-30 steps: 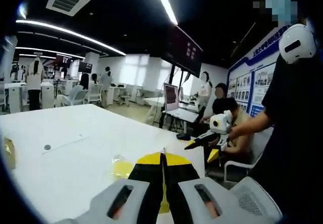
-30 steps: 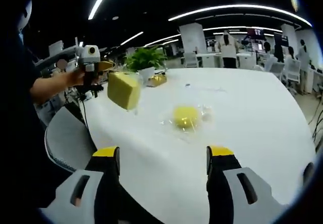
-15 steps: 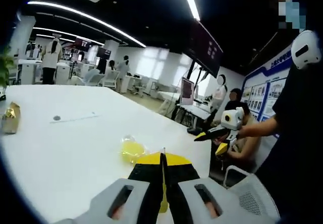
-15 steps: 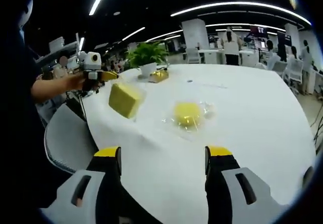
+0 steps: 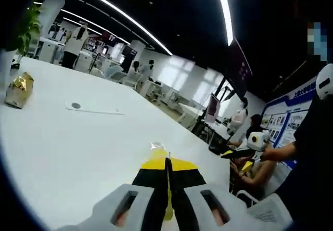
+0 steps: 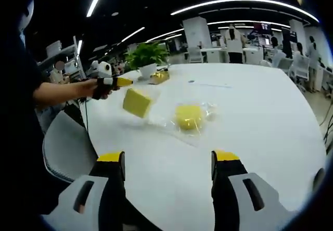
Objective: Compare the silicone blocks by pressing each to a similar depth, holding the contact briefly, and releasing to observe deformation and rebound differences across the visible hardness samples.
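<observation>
My left hand-held gripper [image 6: 120, 81], clamped on the bagged yellow silicone block [image 6: 137, 102], lowered it toward the white table's [image 6: 260, 122] left edge beside the round yellow bagged block [image 6: 188, 116]. Right hand-held gripper [image 6: 167, 163] stayed open. No pressing yet.

In the right gripper view, the bench [image 6: 260, 137] takes up the centre and right of the frame. A silicone block in a clear bag [image 6: 189, 116] lies on it near the frame's centre. Left of it, a second block [image 6: 137, 102] is seen above the bench edge, just right of the left gripper [image 6: 122, 81], which enters from the left of the frame. Behind both, toward the upper centre, a potted plant [image 6: 147, 59] and a foil packet [image 6: 159, 77] are placed on the bench. The right gripper [image 6: 167, 161] rises from the bottom edge, with a chair [image 6: 65, 153] at lower left.

In the left gripper view, the foil packet [image 5: 18, 90] lies at far left, and a flat sheet [image 5: 93, 107] is placed right of it.
</observation>
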{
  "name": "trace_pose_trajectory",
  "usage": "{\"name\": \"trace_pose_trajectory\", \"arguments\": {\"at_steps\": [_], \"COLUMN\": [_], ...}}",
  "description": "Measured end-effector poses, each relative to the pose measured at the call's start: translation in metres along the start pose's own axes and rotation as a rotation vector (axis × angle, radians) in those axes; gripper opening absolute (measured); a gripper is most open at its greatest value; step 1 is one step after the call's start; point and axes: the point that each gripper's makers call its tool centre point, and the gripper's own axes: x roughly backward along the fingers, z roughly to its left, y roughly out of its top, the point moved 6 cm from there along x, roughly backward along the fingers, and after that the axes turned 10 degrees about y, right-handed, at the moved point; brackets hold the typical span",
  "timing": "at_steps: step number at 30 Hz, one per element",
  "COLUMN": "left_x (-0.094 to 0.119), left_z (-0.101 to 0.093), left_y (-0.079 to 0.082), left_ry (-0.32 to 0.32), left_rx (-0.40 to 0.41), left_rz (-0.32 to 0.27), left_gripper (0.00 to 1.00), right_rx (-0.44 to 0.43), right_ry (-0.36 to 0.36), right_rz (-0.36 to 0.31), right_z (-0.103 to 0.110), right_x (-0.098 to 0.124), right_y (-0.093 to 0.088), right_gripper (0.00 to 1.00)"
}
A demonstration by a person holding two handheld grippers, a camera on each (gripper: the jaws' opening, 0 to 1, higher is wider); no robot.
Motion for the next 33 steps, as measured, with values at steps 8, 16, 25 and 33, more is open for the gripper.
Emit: {"name": "trace_pose_trajectory", "arguments": {"at_steps": [8,16,25,33], "left_x": [-0.024,-0.039,-0.044,-0.041], "left_z": [0.047,0.060,0.072,0.090], "left_y": [0.003,-0.014,-0.026,-0.026], "left_ry": [0.103,0.104,0.143,0.196], "left_rx": [0.048,-0.047,-0.055,-0.050], "left_rz": [0.007,0.123,0.166,0.155], "left_gripper": [0.00,0.00,0.00,0.00], "right_rx": [-0.011,-0.032,-0.055,-0.056], "right_ry": [0.009,0.007,-0.005,-0.013], "right_rz": [0.002,0.003,0.006,0.001], "right_z": [0.006,0.014,0.018,0.021], "right_x": [-0.003,-0.001,0.002,0.004], "right_y": [0.000,-0.005,-0.006,-0.005], "right_gripper": [0.62,0.61,0.60,0.59]}}
